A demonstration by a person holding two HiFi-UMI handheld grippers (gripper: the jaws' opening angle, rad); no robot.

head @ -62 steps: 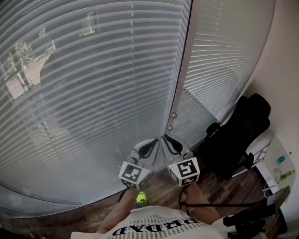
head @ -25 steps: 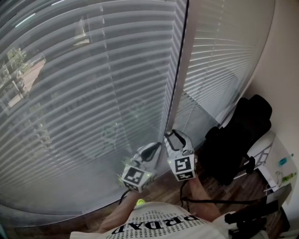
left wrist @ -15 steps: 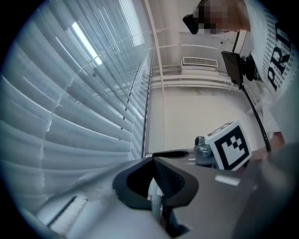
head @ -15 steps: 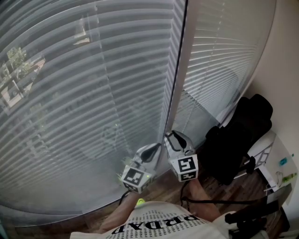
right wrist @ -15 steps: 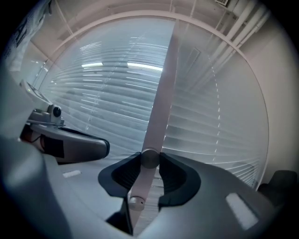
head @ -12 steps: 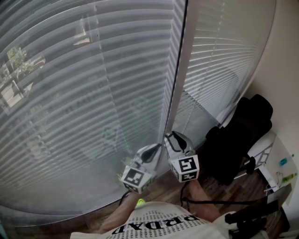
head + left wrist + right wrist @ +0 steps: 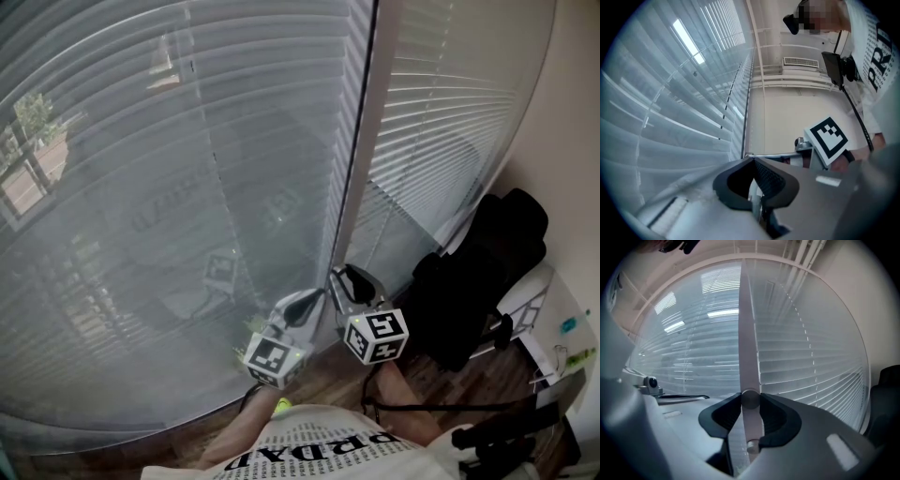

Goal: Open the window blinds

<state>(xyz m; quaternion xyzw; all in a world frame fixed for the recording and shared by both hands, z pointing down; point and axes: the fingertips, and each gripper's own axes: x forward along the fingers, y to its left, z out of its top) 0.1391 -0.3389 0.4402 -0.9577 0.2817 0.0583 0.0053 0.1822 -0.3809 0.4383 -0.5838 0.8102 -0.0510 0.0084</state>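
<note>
The blinds (image 7: pixel 169 187) straight ahead now let more of the outdoors through than a moment ago, so opening is under way, as the right gripper (image 7: pixel 347 279), its jaws just tightened, clamps the round knob (image 7: pixel 750 399) on the window post (image 7: pixel 361 141) and the left gripper (image 7: pixel 753 161) pinches something thin and white.

Wood-plank floor (image 7: pixel 319 375), black chair (image 7: pixel 478 272) standing on it by the wall
</note>
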